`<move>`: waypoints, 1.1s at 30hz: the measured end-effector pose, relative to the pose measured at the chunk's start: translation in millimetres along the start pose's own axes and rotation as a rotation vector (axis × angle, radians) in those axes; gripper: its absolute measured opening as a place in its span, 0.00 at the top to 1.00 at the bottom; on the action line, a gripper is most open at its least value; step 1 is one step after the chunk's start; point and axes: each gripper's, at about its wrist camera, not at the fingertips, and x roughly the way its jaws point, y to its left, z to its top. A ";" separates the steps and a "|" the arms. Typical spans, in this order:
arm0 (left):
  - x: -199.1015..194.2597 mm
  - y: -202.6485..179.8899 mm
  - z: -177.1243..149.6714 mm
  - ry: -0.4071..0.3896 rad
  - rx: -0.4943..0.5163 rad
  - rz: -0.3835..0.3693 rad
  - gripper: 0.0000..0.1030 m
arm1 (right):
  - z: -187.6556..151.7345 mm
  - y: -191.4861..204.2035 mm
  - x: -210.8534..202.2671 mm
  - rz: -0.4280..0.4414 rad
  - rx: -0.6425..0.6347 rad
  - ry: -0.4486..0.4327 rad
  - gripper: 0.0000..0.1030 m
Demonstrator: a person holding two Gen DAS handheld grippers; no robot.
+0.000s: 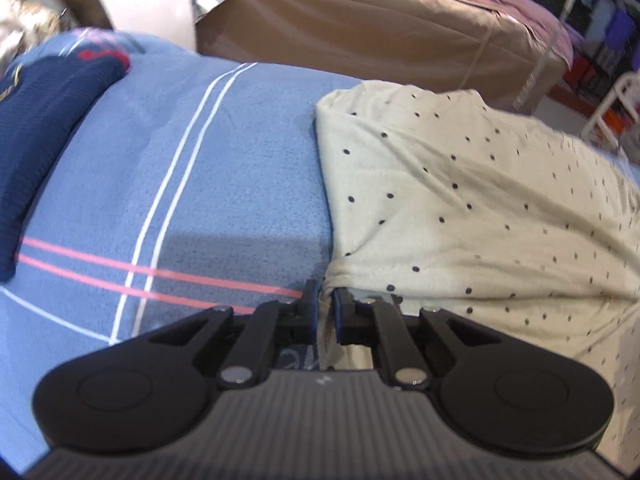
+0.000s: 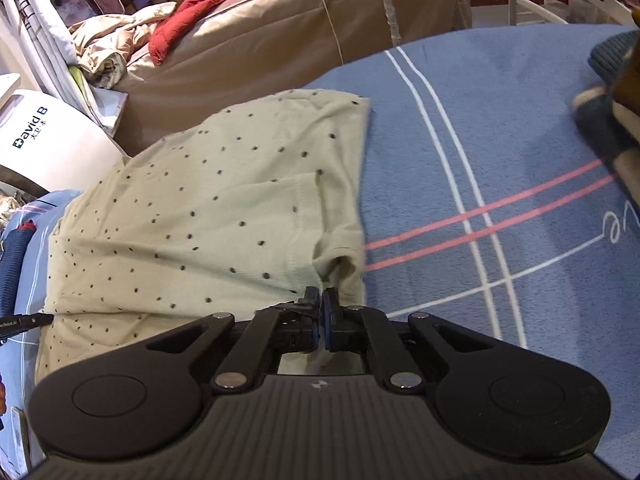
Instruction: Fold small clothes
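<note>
My left tool (image 1: pixel 326 300): clamped on dotted cream garment (image 1: pixel 460 200), near corner. My right tool (image 2: pixel 321 300): clamped on its opposite near corner. Garment: spread on blue striped blanket (image 1: pixel 200 160). Advice: lift both corners level, carry forward evenly.

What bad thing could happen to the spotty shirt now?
1. Each pair of tongs, left tongs and right tongs, pinches only a small bit of the dotted shirt, so it might slip out.
2. The shirt lies close to the edge of the blue blanket, so it might slide off.
</note>
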 end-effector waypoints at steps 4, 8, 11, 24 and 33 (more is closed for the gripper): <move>-13.6 -4.3 0.8 0.003 0.005 0.014 0.43 | -2.3 -1.1 -29.9 -0.005 0.027 -0.124 0.38; -59.9 -23.6 -16.3 -0.147 0.136 0.010 0.05 | -11.7 13.0 -62.7 0.018 -0.058 -0.157 0.00; -91.8 -44.7 -33.6 -0.221 0.210 -0.037 0.00 | -29.2 38.6 -81.3 0.029 -0.240 -0.168 0.00; -157.3 -60.3 -151.3 -0.099 0.217 -0.033 0.00 | -124.1 28.0 -118.7 0.040 -0.083 0.056 0.18; -176.3 -12.7 -226.9 0.071 -0.018 -0.006 0.21 | -183.5 -11.1 -161.8 -0.030 -0.068 0.096 0.16</move>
